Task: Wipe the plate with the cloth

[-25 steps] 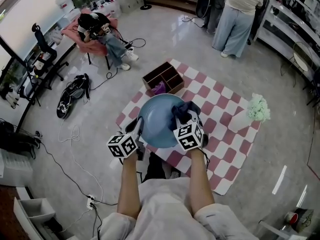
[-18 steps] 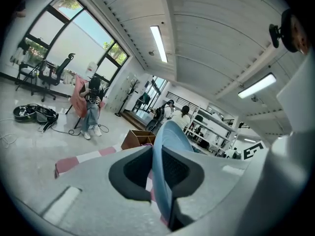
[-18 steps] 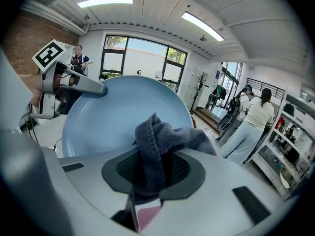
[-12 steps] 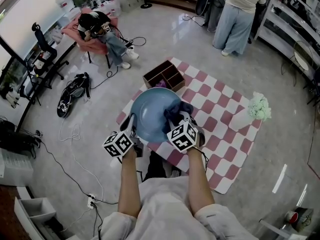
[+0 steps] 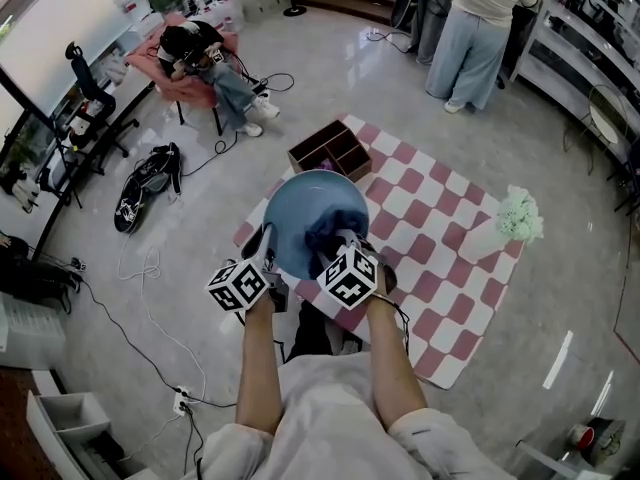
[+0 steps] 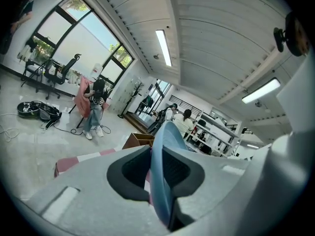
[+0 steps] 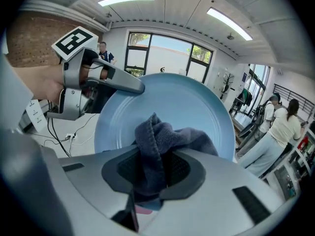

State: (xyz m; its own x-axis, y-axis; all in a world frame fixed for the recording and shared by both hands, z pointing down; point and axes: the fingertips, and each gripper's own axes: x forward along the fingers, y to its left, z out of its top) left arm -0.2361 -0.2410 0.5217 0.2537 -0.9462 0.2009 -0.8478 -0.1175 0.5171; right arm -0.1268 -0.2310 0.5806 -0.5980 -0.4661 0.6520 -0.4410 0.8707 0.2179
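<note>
A round blue plate point(image 5: 298, 211) is held up on edge above the checked mat. My left gripper point(image 5: 267, 255) is shut on its lower left rim; in the left gripper view the plate's edge point(image 6: 165, 173) sits between the pads. Those jaws have just been opening slightly, with the rim still between them. My right gripper point(image 5: 343, 245) is shut on a dark blue cloth point(image 5: 325, 234), which presses against the plate's face. In the right gripper view the bunched cloth point(image 7: 158, 140) covers the lower middle of the plate point(image 7: 172, 100), and the left gripper point(image 7: 134, 86) clamps the rim at upper left.
A red and white checked mat point(image 5: 440, 268) lies on the floor below. On it stand a wooden divided box point(image 5: 330, 151) and a white vase with pale green flowers point(image 5: 508, 226). A person point(image 5: 480, 28) stands beyond; another sits at the left point(image 5: 205, 63). A bag point(image 5: 145, 183) and cables lie on the floor.
My right gripper has slid the cloth leftward across the plate's face. The plate and left gripper have shifted slightly up and left.
</note>
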